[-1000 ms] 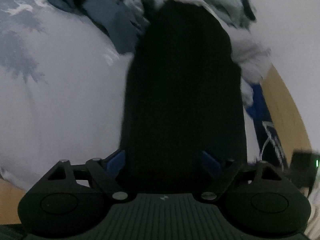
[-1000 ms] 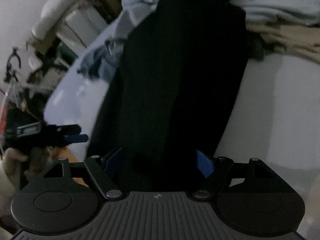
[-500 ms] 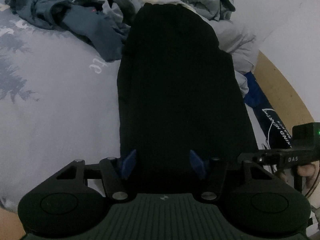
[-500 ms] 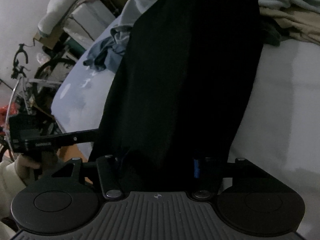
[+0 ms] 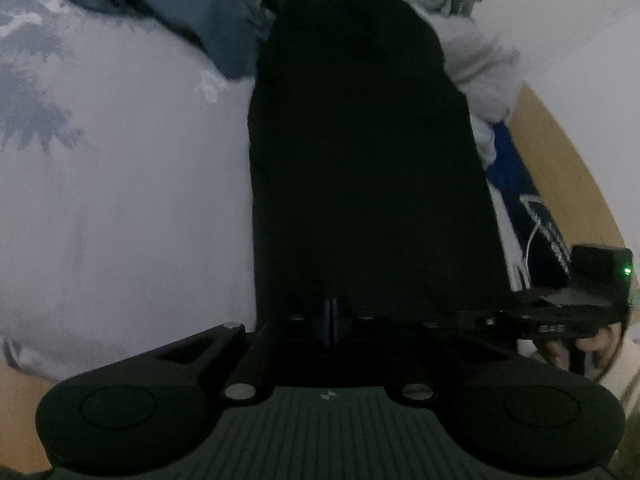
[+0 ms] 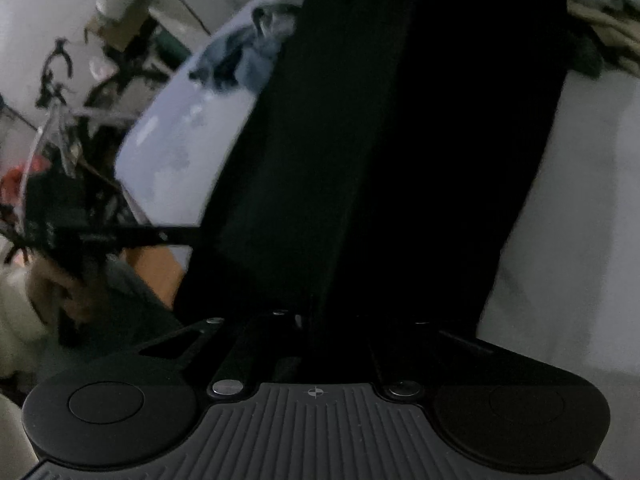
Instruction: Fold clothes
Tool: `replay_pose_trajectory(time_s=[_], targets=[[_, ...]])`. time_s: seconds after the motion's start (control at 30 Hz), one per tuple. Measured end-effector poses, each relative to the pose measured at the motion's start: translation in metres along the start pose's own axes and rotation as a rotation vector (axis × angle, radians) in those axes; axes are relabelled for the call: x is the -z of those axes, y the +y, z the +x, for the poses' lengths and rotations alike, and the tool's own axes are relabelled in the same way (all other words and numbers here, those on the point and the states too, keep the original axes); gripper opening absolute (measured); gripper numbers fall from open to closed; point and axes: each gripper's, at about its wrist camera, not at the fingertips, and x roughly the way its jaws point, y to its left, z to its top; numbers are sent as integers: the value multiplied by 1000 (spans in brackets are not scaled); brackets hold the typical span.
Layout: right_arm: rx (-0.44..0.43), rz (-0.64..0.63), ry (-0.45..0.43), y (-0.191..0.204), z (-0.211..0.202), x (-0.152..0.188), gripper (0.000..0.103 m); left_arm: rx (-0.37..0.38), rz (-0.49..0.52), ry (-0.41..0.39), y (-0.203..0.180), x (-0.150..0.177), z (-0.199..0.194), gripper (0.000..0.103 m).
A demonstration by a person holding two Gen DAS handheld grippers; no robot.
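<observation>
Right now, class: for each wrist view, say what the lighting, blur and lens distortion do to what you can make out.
Left wrist view: dim light turns the black garment into a featureless mass; fisheye bends the wooden edge; focus fairly sharp. Right wrist view: motion blur smears the clutter and the left gripper; the garment shows only a faint fold line.

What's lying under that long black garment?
The black garment stretches over a pale patterned bedsheet, its far end reaching crumpled clothes. Anything directly beneath it is hidden.
</observation>
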Motion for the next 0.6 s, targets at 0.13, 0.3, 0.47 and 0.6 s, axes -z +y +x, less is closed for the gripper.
replay_pose_trajectory(time_s=[0.13, 0.3, 0.47, 0.6], targets=[[45, 7, 15, -5, -6, 3, 31, -31, 58, 4, -11, -7, -5, 35], [67, 40, -138, -17, -65, -11, 70, -39, 45, -131, -16, -49, -36, 76], [128, 48, -325, -30, -124, -48, 80, -23, 130, -247, -27, -129, -43, 78], [177, -32, -427, -32, -147, -95, 84, 21, 192, -330, -40, -194, -22, 87]])
